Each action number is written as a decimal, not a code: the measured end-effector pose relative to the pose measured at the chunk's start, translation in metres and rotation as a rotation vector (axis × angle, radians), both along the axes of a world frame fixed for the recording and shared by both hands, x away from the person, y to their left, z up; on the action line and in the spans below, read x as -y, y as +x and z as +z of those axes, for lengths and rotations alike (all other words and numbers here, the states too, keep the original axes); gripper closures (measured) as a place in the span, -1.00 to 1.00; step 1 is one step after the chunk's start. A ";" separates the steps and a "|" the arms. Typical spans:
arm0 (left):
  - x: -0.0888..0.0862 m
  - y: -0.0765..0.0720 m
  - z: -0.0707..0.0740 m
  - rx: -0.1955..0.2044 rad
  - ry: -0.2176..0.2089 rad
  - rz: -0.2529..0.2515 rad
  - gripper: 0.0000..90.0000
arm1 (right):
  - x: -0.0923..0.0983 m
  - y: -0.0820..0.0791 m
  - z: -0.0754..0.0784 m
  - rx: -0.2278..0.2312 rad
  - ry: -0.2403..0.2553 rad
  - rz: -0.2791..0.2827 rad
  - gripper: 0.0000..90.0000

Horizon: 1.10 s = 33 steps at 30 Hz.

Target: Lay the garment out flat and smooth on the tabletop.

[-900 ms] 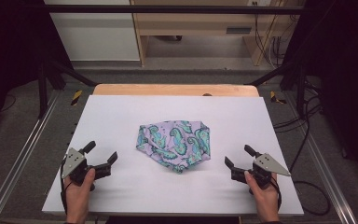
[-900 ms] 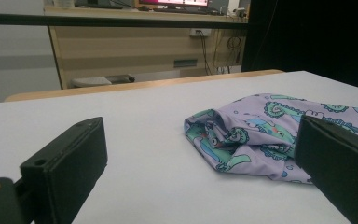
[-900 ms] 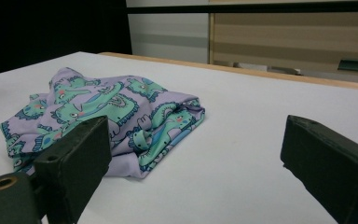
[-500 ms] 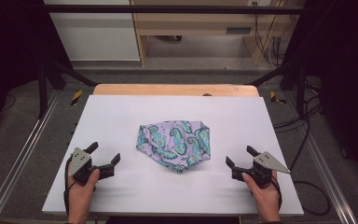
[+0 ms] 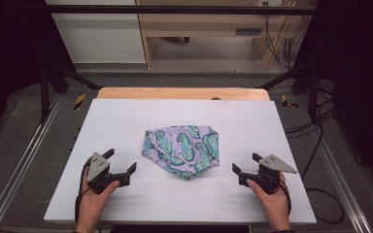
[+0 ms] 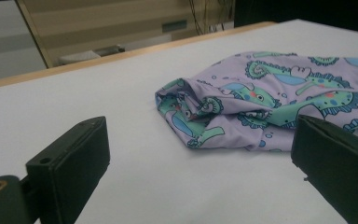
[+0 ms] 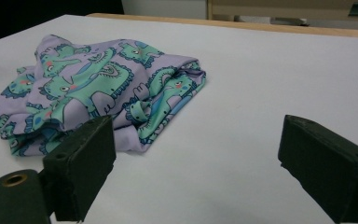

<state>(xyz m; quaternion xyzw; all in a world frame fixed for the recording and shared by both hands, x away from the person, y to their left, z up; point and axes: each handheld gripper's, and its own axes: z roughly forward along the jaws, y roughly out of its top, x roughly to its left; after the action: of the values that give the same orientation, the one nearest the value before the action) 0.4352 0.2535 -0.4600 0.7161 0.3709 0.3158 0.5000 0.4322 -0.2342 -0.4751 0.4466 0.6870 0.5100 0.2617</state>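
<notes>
A crumpled lilac cloth [image 5: 182,148] printed with teal dinosaurs lies in the middle of the white table [image 5: 126,121]. My left gripper [image 5: 121,160] rests on the table to the cloth's left, open, with nothing between its jaws. My right gripper [image 5: 245,162] sits to the cloth's right, also open and empty. Both point inward at the cloth and stand a short way off it. The left gripper view has the cloth [image 6: 279,93] ahead and to the right of the open gripper [image 6: 200,135]. In the right gripper view the cloth [image 7: 93,79] lies ahead and to the left of the open gripper [image 7: 196,130].
A wooden strip [image 5: 184,93] borders the table's far edge. Metal rails [image 5: 24,160] run along both sides on the floor, and cables [image 5: 315,141] lie at the right. Light wooden furniture [image 5: 199,29] stands beyond the table.
My left gripper has shifted a little to the right, toward the cloth. The right gripper has hardly moved. The cloth lies as before.
</notes>
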 end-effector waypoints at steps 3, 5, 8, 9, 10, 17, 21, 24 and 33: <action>0.007 0.003 0.007 -0.029 0.049 -0.012 -0.85 | -0.006 0.005 0.007 -0.039 -0.022 0.032 -0.70; 0.009 0.007 0.008 -0.058 0.090 -0.020 -0.82 | -0.012 0.007 0.010 -0.074 -0.073 0.058 -0.67; 0.010 0.016 0.010 -0.131 0.135 -0.041 -0.75 | -0.023 0.013 0.013 -0.123 -0.114 0.112 -0.57; 0.010 0.021 0.010 -0.160 0.127 -0.051 -0.70 | -0.026 0.016 0.014 -0.135 -0.130 0.125 -0.51; 0.010 0.025 0.010 -0.184 0.131 -0.059 -0.65 | -0.031 0.020 0.016 -0.151 -0.145 0.145 -0.47; 0.020 0.051 0.004 -0.284 0.205 -0.101 -0.34 | -0.054 0.043 0.019 -0.231 -0.215 0.216 -0.04; 0.031 0.061 -0.001 -0.309 0.240 -0.116 -0.15 | -0.061 0.053 0.013 -0.283 -0.230 0.222 0.07; 0.041 0.065 -0.003 -0.330 0.252 -0.134 -0.09 | -0.065 0.056 0.007 -0.315 -0.246 0.233 0.11; 0.062 0.077 -0.008 -0.356 0.275 -0.109 0.16 | -0.073 0.059 -0.005 -0.330 -0.240 0.231 0.16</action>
<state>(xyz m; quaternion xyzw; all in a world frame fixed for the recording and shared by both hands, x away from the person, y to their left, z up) 0.5124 0.1919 -0.4684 0.8409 0.3673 0.2049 0.3406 0.4912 -0.1612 -0.4805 0.4083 0.8226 0.3713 0.1370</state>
